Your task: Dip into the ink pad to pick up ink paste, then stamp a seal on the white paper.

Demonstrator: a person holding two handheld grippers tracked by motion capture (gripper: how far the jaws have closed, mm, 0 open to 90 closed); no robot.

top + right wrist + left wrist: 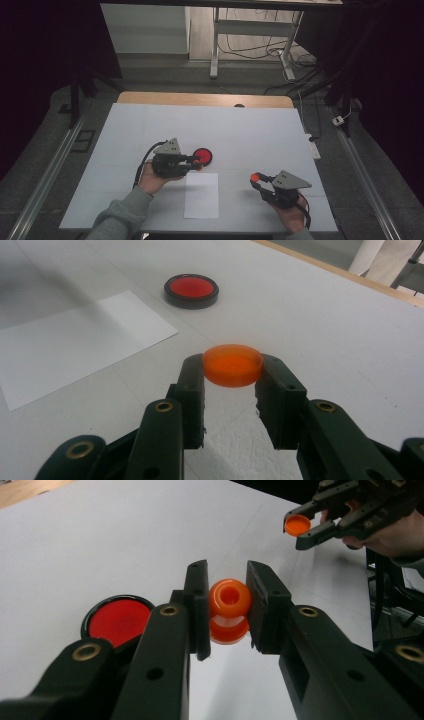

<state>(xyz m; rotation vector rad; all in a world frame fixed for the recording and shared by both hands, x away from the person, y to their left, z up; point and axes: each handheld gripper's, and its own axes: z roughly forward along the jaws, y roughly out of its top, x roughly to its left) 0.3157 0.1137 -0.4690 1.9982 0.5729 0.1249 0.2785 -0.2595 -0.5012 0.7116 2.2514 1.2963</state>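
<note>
Left gripper (pixel 227 607) clamped on orange stamp (pixel 229 611) at frame center by the red ink pad (pixel 118 621), right gripper (pixel 231 371) clamped on its orange cap (pixel 232 364) lower right; likely mid-stamping, next press onto paper (pixel 201 195).

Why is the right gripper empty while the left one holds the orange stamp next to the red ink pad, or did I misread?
One slip: the right gripper is not empty. The right gripper view shows it shut on an orange cap. The left gripper does hold the orange stamp beside the red ink pad.
</note>
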